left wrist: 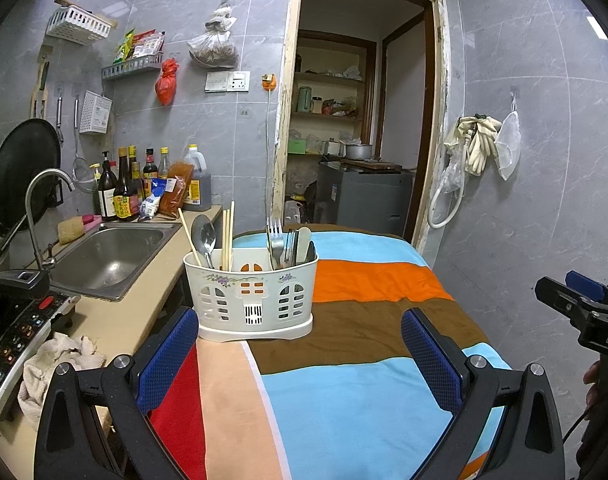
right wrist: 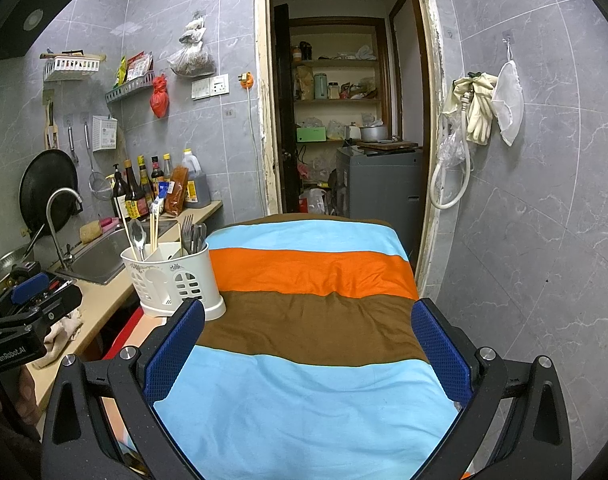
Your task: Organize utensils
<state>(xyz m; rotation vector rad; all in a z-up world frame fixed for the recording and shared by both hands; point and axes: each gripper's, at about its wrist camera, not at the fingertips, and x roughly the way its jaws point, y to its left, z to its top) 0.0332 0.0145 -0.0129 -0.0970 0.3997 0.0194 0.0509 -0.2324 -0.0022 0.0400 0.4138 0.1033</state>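
The white utensil holder (left wrist: pixel 250 300) stands upright on the striped cloth (left wrist: pixel 364 360) of the tabletop, at its left edge next to the sink (left wrist: pixel 108 256). It is a wide, low basket, its long side running left to right across the left wrist view. Everything in it stands on end, handles down. In the left compartment the spoon (left wrist: pixel 204 238) has its bowl up, beside wooden chopsticks (left wrist: pixel 227 236); one chopstick leans out to the left and the others stand almost straight. In the right compartment the forks (left wrist: pixel 275 240) point their tines at the ceiling, packed in with flat, pale and dark handles that I cannot tell apart.

The left tongs (left wrist: pixel 300 356) are spread wide and hold nothing. The holder sits ahead of them, just beyond the left finger's blue pad (left wrist: pixel 170 356), near but not touching, and left of the middle of the gap. The right pad is well clear of it, over the brown stripe.

The right tongs (right wrist: pixel 308 352) are also spread wide and empty, over the brown and blue stripes. From there the holder (right wrist: pixel 172 280) is off to the left, partly hidden behind the left finger's tip, outside the gap.

Past the sink, bottles (left wrist: pixel 124 188) line the back of the counter, a crumpled rag (left wrist: pixel 56 368) lies on it nearer, and an open doorway (left wrist: pixel 364 120) faces the far end of the tabletop.
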